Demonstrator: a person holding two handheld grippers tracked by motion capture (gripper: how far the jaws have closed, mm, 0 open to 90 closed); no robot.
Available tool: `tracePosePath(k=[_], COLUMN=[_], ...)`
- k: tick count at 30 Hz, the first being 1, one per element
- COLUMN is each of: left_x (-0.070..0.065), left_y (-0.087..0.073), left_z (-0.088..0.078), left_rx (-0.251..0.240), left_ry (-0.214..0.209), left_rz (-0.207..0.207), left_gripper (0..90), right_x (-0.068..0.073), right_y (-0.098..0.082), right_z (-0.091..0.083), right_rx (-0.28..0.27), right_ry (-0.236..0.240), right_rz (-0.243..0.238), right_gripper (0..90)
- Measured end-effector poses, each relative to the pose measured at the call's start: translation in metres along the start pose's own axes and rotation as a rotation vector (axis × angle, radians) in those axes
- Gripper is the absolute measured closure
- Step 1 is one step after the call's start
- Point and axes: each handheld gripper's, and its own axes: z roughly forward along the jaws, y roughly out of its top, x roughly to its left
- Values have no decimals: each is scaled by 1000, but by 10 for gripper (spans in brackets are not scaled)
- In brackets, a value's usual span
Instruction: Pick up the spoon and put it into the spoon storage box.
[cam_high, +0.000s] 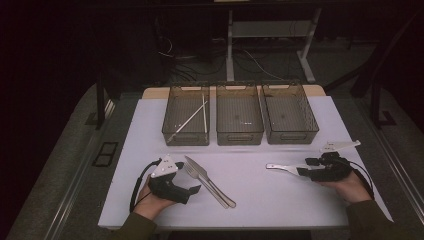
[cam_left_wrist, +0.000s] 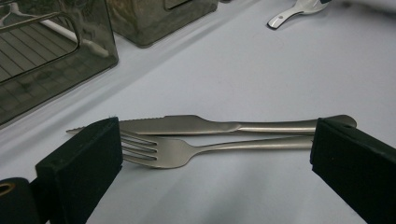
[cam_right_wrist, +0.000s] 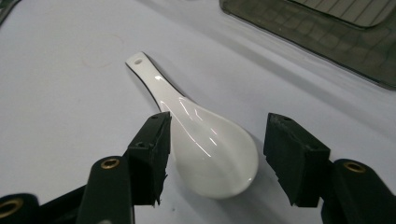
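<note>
A white ceramic spoon (cam_right_wrist: 205, 140) lies on the white table, its bowl between the open jaws of my right gripper (cam_right_wrist: 217, 151); the far pad stands clear of it. From above, that spoon (cam_high: 280, 168) points left from the right gripper (cam_high: 303, 167) at the table's right. A steel knife (cam_left_wrist: 201, 123) and fork (cam_left_wrist: 177, 151) lie side by side just ahead of my left gripper (cam_left_wrist: 215, 161), whose jaws stand wide apart with nothing pinched. From above, the knife (cam_high: 192, 163) and fork (cam_high: 196, 175) slant beside the left gripper (cam_high: 192, 192).
Three smoky plastic bins stand in a row at the back: the left bin (cam_high: 186, 136) holds two chopsticks (cam_high: 192, 117), then the middle bin (cam_high: 239, 136) and the right bin (cam_high: 292, 136). The table's front edge (cam_high: 225, 226) runs just behind both hands.
</note>
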Motion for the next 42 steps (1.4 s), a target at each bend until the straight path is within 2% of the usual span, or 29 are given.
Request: tracePosePath(k=[2, 8, 15, 19, 21, 24, 28, 30, 42], left_x=[0, 0, -1, -2, -2, -2, -2, -3, -3], left_y=[0, 0, 1, 0, 0, 0, 0, 0, 2], left_z=[0, -1, -1, -1, -1, -1, 0, 0, -2], left_rx=[0, -1, 2, 1, 0, 1, 6, 5, 9], left_ry=[0, 0, -2, -3, -4, -5, -6, -7, -10], left_rz=[0, 8, 15, 19, 18, 21, 27, 26, 25], left_gripper=[17, 17, 17, 17, 17, 17, 17, 17, 20], right_x=[-1, -2, 1, 5, 6, 8, 9, 11, 10], right_y=[0, -2, -3, -2, -2, -2, -3, -3, 2], right_z=[1, 5, 7, 6, 6, 5, 4, 5, 0], right_rx=[-4, 37, 77, 95, 106, 120, 132, 136, 137], right_ry=[-2, -2, 1, 26, 41, 47, 73, 71, 58], right_rz=[4, -8, -40, -65, -83, -85, -99, -112, -115], right_gripper=[408, 444, 576, 668, 673, 701, 776, 777, 786])
